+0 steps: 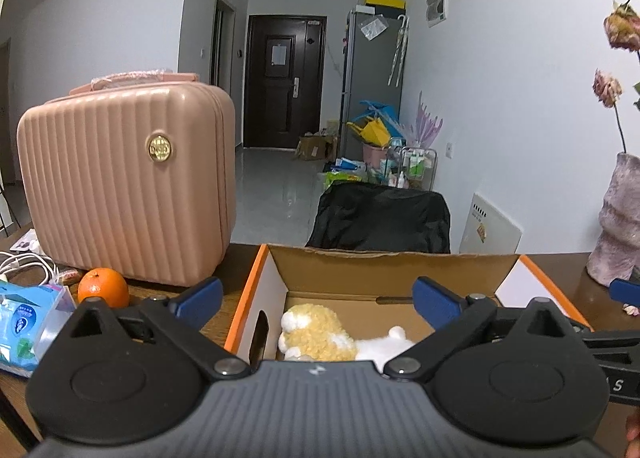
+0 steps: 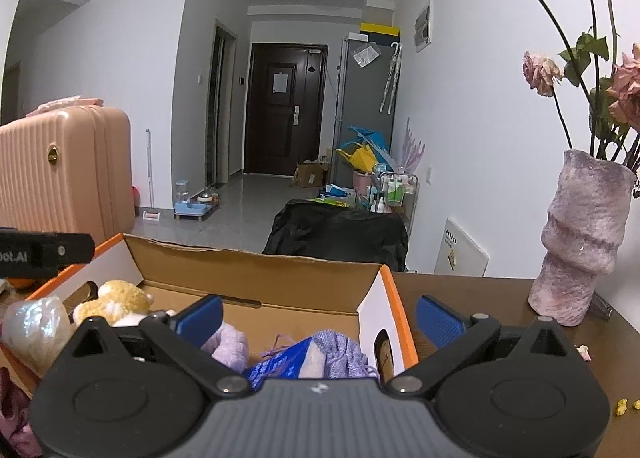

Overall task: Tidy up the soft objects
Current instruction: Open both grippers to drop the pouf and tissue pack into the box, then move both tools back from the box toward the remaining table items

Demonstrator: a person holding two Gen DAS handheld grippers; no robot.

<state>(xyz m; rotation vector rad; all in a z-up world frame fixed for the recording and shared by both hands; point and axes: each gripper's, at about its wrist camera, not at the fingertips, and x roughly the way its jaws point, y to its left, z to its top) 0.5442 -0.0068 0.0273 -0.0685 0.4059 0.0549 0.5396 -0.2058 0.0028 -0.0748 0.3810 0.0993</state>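
An open cardboard box [image 1: 352, 266] with orange-edged white sides stands on the dark wooden table. A yellow and white plush toy [image 1: 316, 332] lies inside it at the left; the right wrist view shows the plush toy [image 2: 120, 298] beside a pearly soft bundle [image 2: 36, 322]. Lilac soft pieces [image 2: 230, 342], a blue patterned pack [image 2: 288, 358] and a purple knitted pouch [image 2: 340, 350] fill the box's right end. My left gripper [image 1: 318, 300] hangs open over the box with nothing between its fingers. My right gripper [image 2: 318, 318] is open and empty too, straddling the box's right wall [image 2: 384, 322].
A pink ribbed suitcase [image 1: 128, 182] stands at the left, with an orange [image 1: 103, 287], a blue tissue pack [image 1: 28, 322] and white cables in front. A mauve vase [image 2: 580, 242] of dried roses stands at the right. A black-draped chair [image 1: 380, 218] sits behind the table.
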